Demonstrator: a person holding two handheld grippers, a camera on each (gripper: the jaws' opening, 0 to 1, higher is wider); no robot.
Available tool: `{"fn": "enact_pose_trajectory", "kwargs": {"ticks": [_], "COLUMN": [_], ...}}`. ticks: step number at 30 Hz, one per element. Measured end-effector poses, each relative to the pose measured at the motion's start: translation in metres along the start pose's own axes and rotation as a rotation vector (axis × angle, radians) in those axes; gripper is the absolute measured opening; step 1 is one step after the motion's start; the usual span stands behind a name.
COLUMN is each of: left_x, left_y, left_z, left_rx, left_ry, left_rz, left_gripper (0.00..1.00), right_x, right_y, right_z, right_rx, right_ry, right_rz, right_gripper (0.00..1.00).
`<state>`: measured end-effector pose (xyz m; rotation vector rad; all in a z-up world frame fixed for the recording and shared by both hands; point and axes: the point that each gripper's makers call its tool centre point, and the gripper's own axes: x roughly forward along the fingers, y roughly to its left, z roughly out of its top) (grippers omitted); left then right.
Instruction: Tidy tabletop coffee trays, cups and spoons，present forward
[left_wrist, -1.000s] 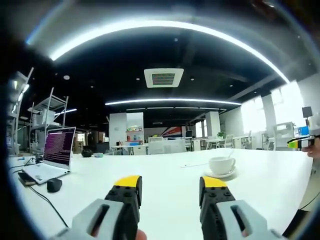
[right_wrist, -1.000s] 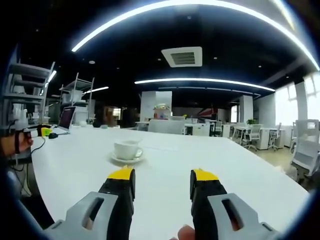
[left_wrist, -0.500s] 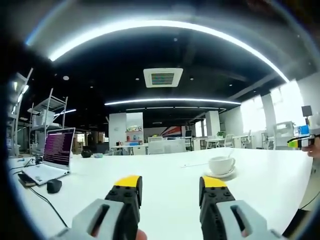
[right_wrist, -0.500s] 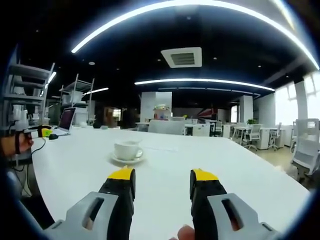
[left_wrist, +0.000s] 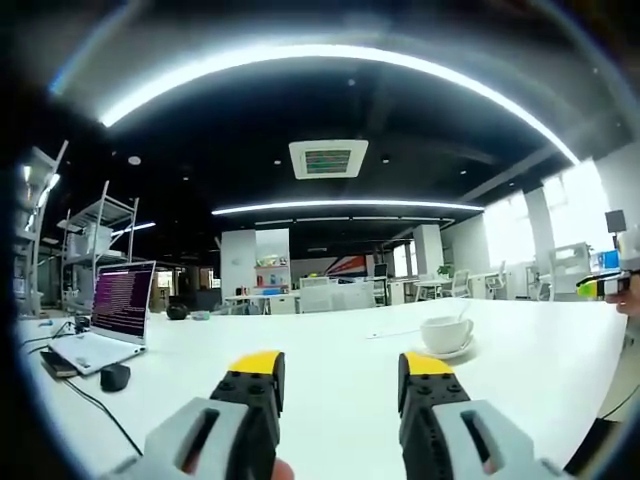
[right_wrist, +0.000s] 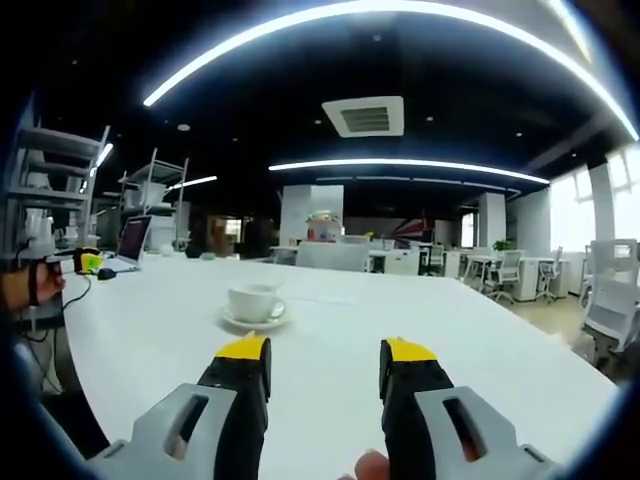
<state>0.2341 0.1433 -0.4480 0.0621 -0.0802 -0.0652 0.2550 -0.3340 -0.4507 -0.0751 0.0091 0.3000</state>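
Up front in the left gripper view, the left claw rises from the 6 o'clock edge with its yellow-tipped jaws spread apart, released, nothing between them. It hangs over a white tabletop that runs away toward an open office. At about 3 o'clock from the claw tips sits a white cup on a white saucer; the low angle hides the inside of the cup, so I cannot tell what it holds. A thin handle-like shape pokes up at the cup's rim, too small to name. Toward 9 o'clock an open laptop stands with its screen lit, a dark mouse lies just beside it, and a cable trails along the tabletop. At the 3 o'clock edge the right claw shows as a yellow-green tip held in a hand.

Next, in the right gripper view, the right claw is likewise released, jaws parted over bare tabletop. The cup on its saucer stands near the left jaw tip at about 11 o'clock, clear of it; its contents are hidden here too. At 9 o'clock a hand holds the left claw, and the laptop stands beyond it.
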Motion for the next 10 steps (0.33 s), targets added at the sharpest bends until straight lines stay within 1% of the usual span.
{"fn": "enact_pose_trajectory", "kwargs": {"ticks": [1,10], "left_x": [0.0,-0.004], "left_y": [0.001,-0.009], "left_z": [-0.001,0.005], "left_rx": [0.0,0.005], "left_ry": [-0.001,0.001], "left_rz": [-0.001,-0.01], "left_gripper": [0.47,0.47], "right_x": [-0.001,-0.004], "right_y": [0.0,0.001], "right_z": [0.001,0.002], "right_rx": [0.001,0.0], "right_ry": [-0.003,-0.003], "right_rz": [-0.001,0.001], "right_gripper": [0.44,0.44]}}
